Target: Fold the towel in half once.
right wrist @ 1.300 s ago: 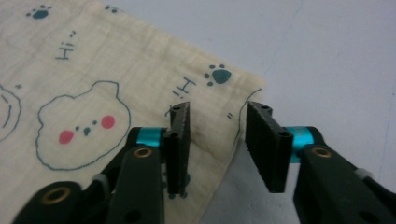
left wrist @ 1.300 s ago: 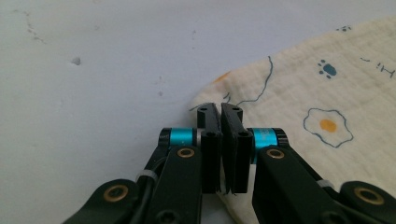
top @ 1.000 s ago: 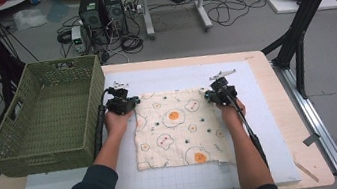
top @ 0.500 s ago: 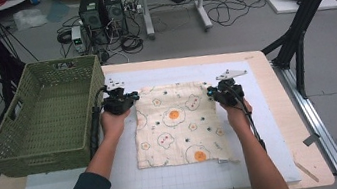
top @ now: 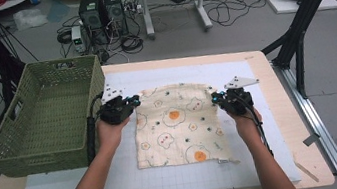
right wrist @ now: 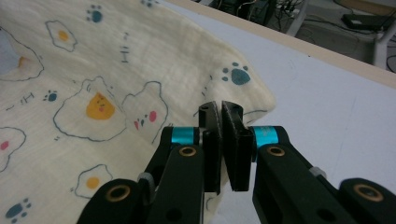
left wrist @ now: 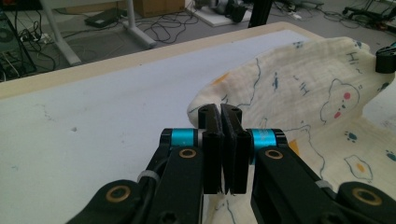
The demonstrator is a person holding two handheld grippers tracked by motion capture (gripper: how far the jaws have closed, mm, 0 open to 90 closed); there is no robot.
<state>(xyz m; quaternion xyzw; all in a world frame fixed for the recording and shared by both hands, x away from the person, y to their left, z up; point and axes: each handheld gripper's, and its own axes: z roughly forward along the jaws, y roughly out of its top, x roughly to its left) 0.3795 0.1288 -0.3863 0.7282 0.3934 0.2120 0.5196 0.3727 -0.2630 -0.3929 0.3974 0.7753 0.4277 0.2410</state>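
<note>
A cream cloth [top: 176,123] printed with fried eggs and paw marks lies on the white mat [top: 266,155] in the middle of the table. My left gripper [top: 130,101] is shut on its far left corner, and my right gripper [top: 215,99] is shut on its far right corner. In the left gripper view the jaws [left wrist: 220,111] pinch the cloth [left wrist: 317,93], which humps up beyond them; the other gripper [left wrist: 385,58] shows at the far right. In the right gripper view the jaws [right wrist: 219,109] are closed on the cloth's edge [right wrist: 116,60]. The near half lies flat.
A large green woven basket [top: 39,156] stands on the left of the table, close to my left hand. A black stand leg [top: 296,50] slants past the table's right far corner. Cables and computer boxes lie on the floor beyond.
Both grippers have risen a little with the cloth's far corners and drawn slightly toward the person. The far edge now arches up loosely between them.
</note>
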